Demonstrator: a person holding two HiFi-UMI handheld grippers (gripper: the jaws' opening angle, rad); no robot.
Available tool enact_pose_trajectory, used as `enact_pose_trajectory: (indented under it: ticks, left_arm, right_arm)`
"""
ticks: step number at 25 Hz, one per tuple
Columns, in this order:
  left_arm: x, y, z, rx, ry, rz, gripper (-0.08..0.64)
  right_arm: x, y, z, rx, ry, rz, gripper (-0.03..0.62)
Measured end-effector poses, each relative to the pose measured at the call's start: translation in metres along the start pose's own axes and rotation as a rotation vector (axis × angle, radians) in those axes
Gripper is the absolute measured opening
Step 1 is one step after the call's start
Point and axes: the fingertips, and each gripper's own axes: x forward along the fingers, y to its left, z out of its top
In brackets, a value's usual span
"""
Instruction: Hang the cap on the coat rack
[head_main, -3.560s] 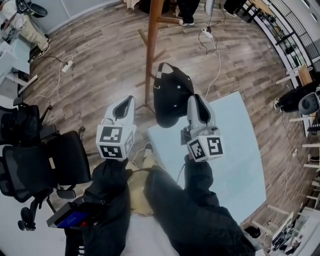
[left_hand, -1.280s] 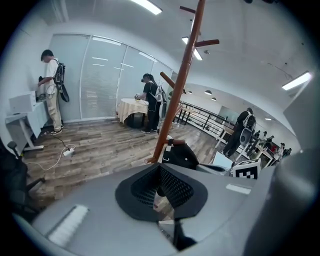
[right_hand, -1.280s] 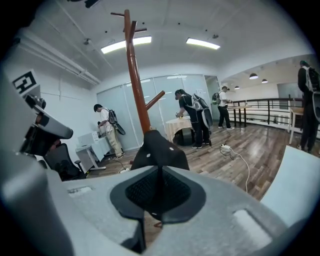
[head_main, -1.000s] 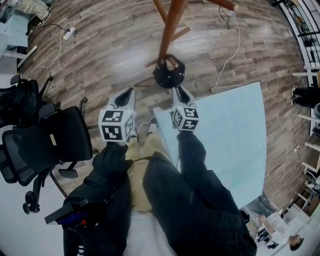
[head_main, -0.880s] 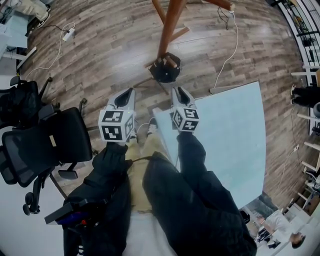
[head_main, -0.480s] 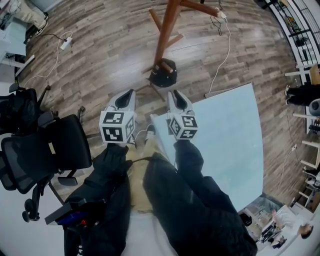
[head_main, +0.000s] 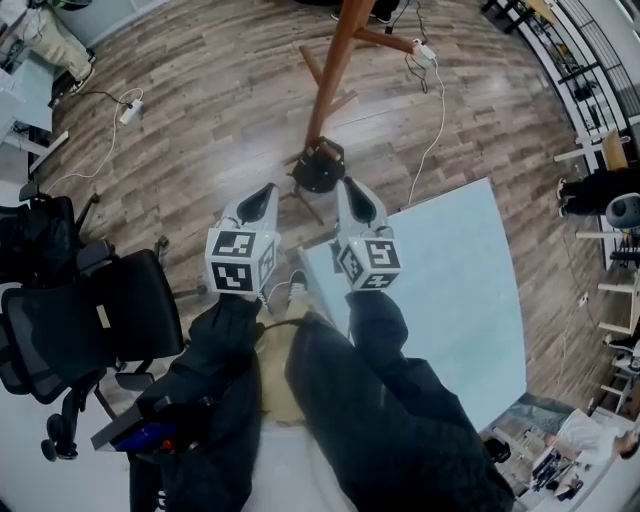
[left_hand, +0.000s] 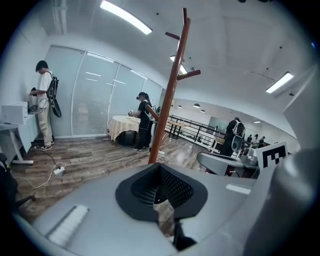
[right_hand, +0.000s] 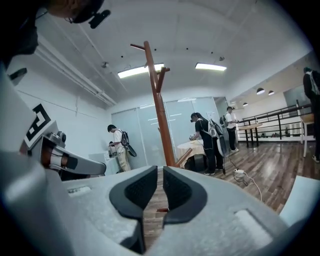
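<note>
The black cap (head_main: 318, 170) hangs at the near end of the brown wooden coat rack (head_main: 335, 70) in the head view, free of both grippers. My right gripper (head_main: 347, 186) points at it from just below and right; its jaws stand together with only a thin slit and hold nothing. To the cap's lower left, my left gripper (head_main: 266, 192) is shut and empty too. The rack's pole (left_hand: 172, 95) rises ahead in the left gripper view and also stands ahead as the pole (right_hand: 159, 115) in the right gripper view. The cap shows in neither gripper view.
A pale blue table (head_main: 450, 290) lies to the right of my right arm. Black office chairs (head_main: 80, 320) stand at the left. Cables and a power strip (head_main: 130, 110) lie on the wood floor. Several people (right_hand: 205, 140) stand in the room beyond the rack.
The cap left my right gripper and stays on the rack. My right gripper has drawn back from it. The left gripper has hardly moved.
</note>
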Motion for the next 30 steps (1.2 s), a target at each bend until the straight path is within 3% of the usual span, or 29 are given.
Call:
enact_pose_trajectory:
  ticks: [7,18,30]
  left_arm:
    - [-0.012,-0.012,0.03,0.024,-0.08,-0.037,0.0]
    - [-0.033,-0.038,0.076,0.116,-0.202,-0.077,0.0]
    - [-0.043,-0.052,0.104,0.18,-0.276,-0.123,0.0]
  right_arm:
    - [-0.012,0.019,0.045,-0.042,-0.073,0.001,-0.003]
    - [-0.031,0.048,0.099,-0.09,-0.156,0.014,-0.003]
    - [-0.037,0.064,0.124,-0.129,-0.199,0.005,-0.003]
